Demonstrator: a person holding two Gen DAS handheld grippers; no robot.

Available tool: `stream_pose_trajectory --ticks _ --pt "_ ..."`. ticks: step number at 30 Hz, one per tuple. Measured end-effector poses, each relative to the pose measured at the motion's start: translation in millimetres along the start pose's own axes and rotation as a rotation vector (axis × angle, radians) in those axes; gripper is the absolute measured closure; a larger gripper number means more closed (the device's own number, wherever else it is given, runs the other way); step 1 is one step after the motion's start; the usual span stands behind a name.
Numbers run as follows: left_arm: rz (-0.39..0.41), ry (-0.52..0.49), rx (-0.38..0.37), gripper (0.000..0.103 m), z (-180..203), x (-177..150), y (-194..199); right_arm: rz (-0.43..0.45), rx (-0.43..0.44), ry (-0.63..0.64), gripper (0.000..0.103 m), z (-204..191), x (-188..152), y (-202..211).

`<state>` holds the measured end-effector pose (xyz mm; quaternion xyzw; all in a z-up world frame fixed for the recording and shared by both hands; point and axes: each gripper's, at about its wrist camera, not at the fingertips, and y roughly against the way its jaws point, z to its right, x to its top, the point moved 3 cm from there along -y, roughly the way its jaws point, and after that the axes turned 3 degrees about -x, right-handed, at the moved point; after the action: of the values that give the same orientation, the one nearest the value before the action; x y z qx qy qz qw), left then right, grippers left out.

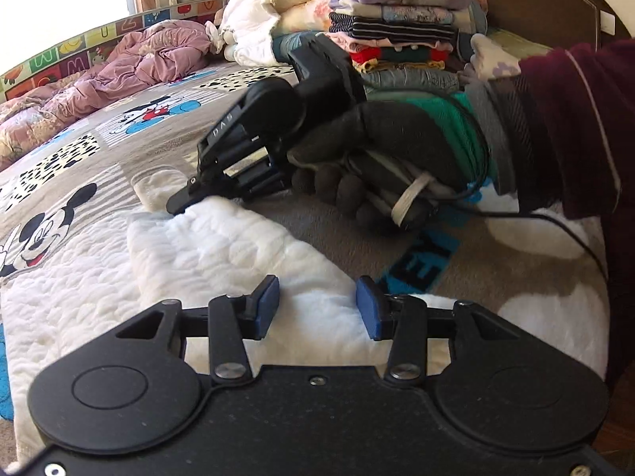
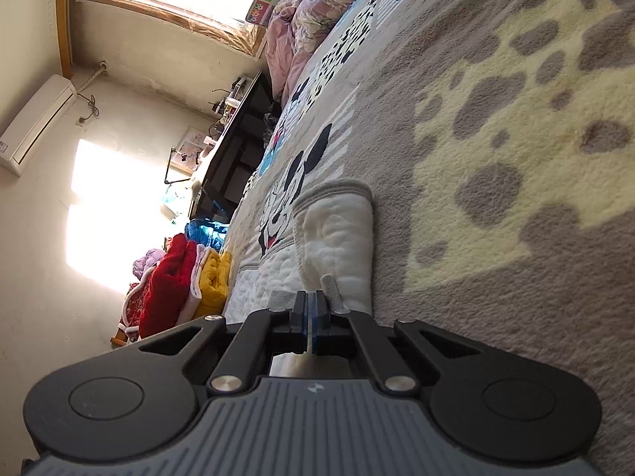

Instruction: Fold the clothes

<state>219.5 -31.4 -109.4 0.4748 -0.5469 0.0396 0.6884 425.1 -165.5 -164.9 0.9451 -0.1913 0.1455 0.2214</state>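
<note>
A white quilted garment (image 1: 206, 254) lies spread on the grey cartoon-print bedspread (image 1: 119, 135). My left gripper (image 1: 317, 305) is open just above the garment's near part, blue pads apart, holding nothing. My right gripper (image 1: 186, 200), held by a gloved hand (image 1: 357, 158), is shut on the garment's far edge near a grey-trimmed sleeve cuff. In the right wrist view the right gripper (image 2: 311, 305) is shut on a thin fold of the white garment (image 2: 337, 246), and the cuff (image 2: 337, 190) lies ahead of it.
A tall stack of folded clothes (image 1: 401, 27) stands at the back by the dark headboard (image 1: 547, 0). A rumpled pink quilt (image 1: 119, 75) lies at the far left. A pile of red and yellow clothes (image 2: 178, 281) and a dark desk (image 2: 234, 146) stand beside the bed.
</note>
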Motion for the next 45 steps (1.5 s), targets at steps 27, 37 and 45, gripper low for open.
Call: stream_pose_trajectory --ticks 27,37,45 --pt "0.154 0.173 0.027 0.048 -8.2 -17.7 63.3 0.169 0.059 -0.018 0.021 -75.0 -27.7 62.8" --pt "0.215 0.357 0.151 0.035 -41.3 -35.0 107.3 0.254 0.146 -0.156 0.005 -59.5 -104.0 129.9" --pt "0.293 0.686 0.232 0.025 -78.8 -64.0 152.9 0.303 0.135 -0.277 0.001 -20.5 -166.2 165.4"
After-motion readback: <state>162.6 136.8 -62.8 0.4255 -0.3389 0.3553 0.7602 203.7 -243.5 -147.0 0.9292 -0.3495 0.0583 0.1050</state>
